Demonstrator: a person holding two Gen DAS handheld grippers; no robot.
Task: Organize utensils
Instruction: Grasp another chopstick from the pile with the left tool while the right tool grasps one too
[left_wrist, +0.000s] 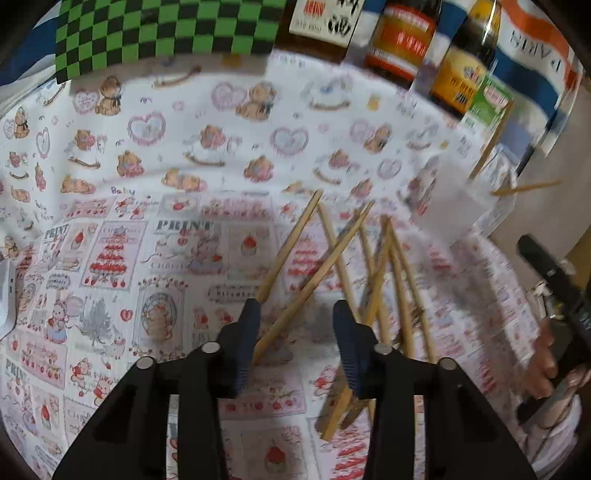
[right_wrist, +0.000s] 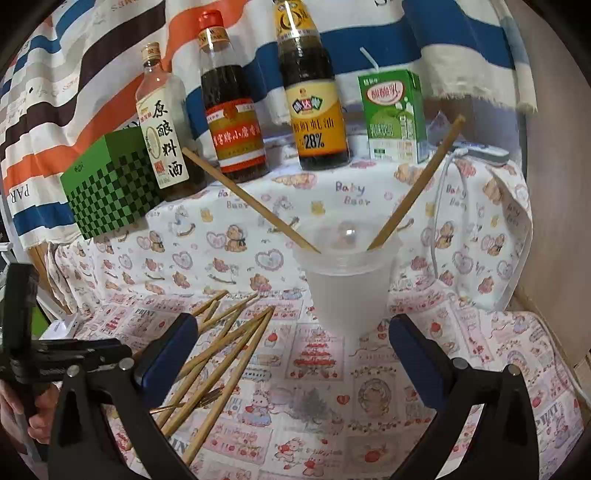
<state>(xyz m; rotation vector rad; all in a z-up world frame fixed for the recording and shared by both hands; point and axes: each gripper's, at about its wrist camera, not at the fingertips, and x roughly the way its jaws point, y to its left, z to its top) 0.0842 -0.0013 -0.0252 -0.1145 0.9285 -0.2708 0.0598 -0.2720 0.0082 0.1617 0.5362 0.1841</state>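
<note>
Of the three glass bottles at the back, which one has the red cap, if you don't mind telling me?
The middle bottle, with the red and orange label, has the red cap. The pale bottle to its left and the dark bottle to its right have gold tops.

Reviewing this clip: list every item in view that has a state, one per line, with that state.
Translucent plastic cup: upright, two wooden chopsticks leaning inside.
Loose wooden chopsticks pile: lying crossed on the printed cloth.
Left gripper: open, one chopstick between the fingers.
Right gripper: open, empty.
Three sauce bottles: upright, capped.
Green drink carton: upright, straw inserted.
</note>
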